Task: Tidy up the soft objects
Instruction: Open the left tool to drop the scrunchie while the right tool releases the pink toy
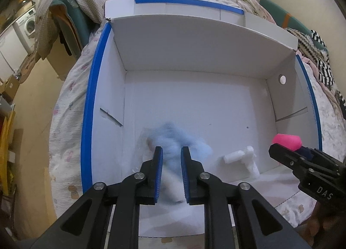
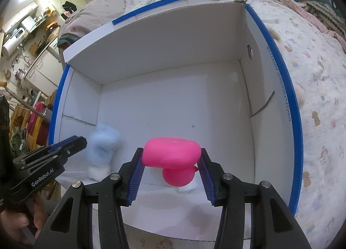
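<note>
- Nearest the right wrist camera, the right gripper (image 2: 172, 163) is clamped on a pink foam piece (image 2: 172, 150), held just over the near edge of the white box (image 2: 164, 65); my advice is to carry it lower over the floor before letting go.
- Left gripper (image 1: 171, 154) stands parted, its fingers either side of a blurred pale blue fluffy toy (image 1: 179, 138) at 7 o'clock in the box; whether they touch it I cannot tell.
- A white piece (image 1: 242, 156) lies at 5 o'clock inside; the box sits on the bed (image 2: 320, 108).

Black claws (image 1: 171, 151) (image 2: 172, 158), blue ribbed pads, silver screws, perhaps "GenRobot.AI" lettering.
</note>
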A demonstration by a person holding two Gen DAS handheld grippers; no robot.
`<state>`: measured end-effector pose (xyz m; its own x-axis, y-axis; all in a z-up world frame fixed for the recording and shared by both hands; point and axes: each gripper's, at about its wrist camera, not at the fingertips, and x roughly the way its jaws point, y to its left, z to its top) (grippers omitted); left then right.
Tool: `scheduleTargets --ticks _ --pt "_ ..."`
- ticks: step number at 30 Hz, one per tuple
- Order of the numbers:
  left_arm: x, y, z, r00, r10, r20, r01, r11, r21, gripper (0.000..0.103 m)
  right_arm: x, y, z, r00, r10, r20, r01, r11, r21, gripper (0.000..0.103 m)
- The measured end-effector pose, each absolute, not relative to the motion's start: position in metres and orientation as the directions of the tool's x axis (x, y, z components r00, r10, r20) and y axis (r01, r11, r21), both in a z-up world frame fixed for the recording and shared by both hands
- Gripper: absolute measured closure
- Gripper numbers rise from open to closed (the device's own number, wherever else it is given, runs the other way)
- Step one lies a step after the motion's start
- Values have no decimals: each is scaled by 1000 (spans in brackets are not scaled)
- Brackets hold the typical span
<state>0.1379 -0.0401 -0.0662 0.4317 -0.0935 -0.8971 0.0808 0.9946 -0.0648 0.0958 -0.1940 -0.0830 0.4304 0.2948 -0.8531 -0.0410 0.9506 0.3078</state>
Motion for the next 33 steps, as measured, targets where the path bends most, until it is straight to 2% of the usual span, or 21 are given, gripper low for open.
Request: scheduleTargets --ticks 4,7,10,12,14,16,20,33 --pt "138 -41 -66 432 -85 -898 82 995 -55 86 96 -194 -82 439 299 -847 -43 949 313 51" --pt "137 -41 -65 440 -72 -895 80 996 -41 79 96 -195 -81 444 305 -843 -43 947 320 46" --pt "137 -40 -63 450 -67 -891 75 997 -37 66 95 -195 -80 449 310 -838 -44 944 326 46" --pt "136 -40 -62 459 -60 -886 72 997 -30 50 95 -196 -79 452 316 -834 -43 942 333 37" --pt "136 -39 -59 472 -55 -880 70 997 -24 45 94 -197 -77 462 321 -827 -44 939 340 30" --pt "136 -39 -56 479 -58 -876 72 997 -27 44 94 -197 -75 474 329 -817 -45 936 350 27" --pt "136 -41 -56 486 -27 -873 66 998 6 44 92 -199 -69 500 321 -804 -45 937 346 0" --pt "132 -42 -42 525 -28 -851 59 998 3 43 90 -202 -61 547 293 -784 -43 945 323 0"
